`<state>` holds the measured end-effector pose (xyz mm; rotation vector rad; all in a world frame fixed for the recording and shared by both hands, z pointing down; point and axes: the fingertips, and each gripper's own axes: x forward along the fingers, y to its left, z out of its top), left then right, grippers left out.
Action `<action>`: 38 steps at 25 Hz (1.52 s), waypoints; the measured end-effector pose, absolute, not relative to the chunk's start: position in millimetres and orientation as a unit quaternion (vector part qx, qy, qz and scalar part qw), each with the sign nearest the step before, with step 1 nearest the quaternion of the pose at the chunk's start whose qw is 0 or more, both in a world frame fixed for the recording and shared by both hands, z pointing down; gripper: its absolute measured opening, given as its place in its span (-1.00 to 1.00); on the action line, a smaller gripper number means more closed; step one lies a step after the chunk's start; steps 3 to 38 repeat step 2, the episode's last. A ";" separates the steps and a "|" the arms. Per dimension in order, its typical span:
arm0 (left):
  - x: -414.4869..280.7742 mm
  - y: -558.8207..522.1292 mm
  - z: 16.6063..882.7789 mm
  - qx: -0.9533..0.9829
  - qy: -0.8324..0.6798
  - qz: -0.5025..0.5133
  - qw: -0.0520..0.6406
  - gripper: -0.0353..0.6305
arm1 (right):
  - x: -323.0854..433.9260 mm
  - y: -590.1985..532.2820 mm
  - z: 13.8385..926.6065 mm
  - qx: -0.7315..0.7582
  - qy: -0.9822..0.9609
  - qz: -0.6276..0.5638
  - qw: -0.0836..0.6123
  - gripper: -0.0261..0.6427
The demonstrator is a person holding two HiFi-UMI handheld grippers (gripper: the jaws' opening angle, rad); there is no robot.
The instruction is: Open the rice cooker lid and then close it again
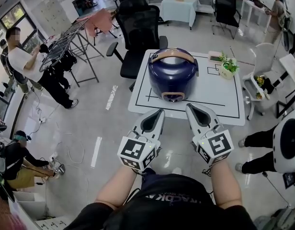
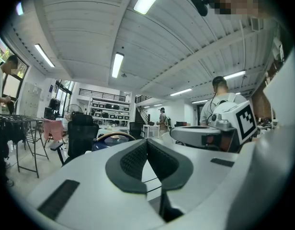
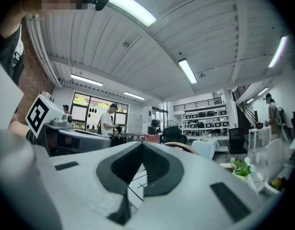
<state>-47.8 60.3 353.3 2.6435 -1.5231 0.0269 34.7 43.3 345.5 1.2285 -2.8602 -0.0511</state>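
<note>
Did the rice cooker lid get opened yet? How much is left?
Nothing looks done: the rice cooker sits on the white table with its lid down. Nothing is in hand: the left gripper and right gripper are both shut and empty, short of the table's near edge. Opening and closing both seem left, though a shut lid can't prove it was never opened.

Left gripper point(image 1: 160, 111), right gripper point(image 1: 190, 106): closed, empty.

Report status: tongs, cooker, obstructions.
Left tongs shut, empty; right tongs shut, empty. Rice cooker on table, closed, untouched. Nothing between tongs and cooker.
</note>
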 end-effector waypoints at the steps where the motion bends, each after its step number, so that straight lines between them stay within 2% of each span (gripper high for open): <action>1: -47.5 60.2 353.7 0.866 -0.499 0.009 0.046 -0.88 | 34.7 43.1 345.9 0.394 -0.919 -0.016 0.015 -0.92; 38: -47.3 60.1 354.0 0.866 -0.498 0.009 0.046 -0.88 | 34.8 42.9 346.3 0.394 -0.919 -0.016 0.015 -0.92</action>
